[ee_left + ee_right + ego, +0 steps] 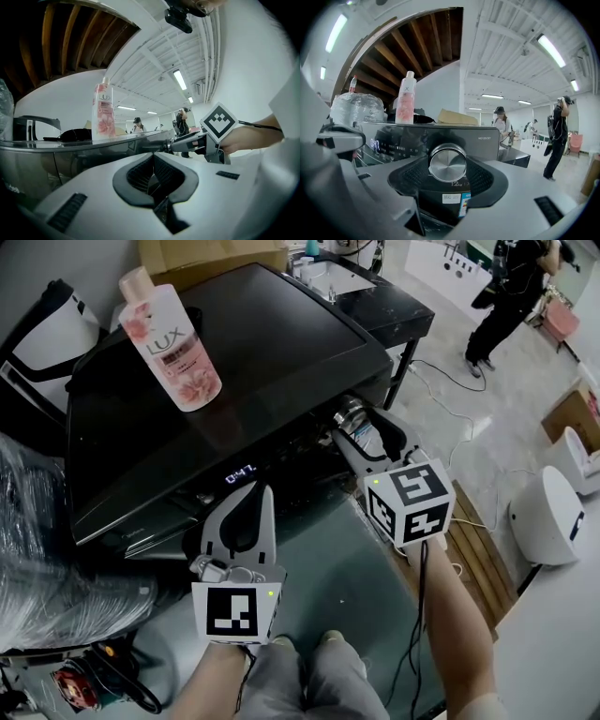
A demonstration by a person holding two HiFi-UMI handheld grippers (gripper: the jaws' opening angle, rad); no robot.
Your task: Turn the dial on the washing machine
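The dial (447, 163), a round knob with a brushed silver face and a bright rim, is seen directly ahead of the right gripper (364, 439), framed between its two dark ribbed pads. The jaws are spread wide on either side of it, and no press on its rim can be made out. The knob is set into the glossy black front panel of the washing machine (234, 362), with a lit display (375, 143) off to that gripper's left. The left gripper (153, 161) is held beside the right one, its jaws brought together on nothing. A pink bottle (170, 338) is stood on the machine's lid.
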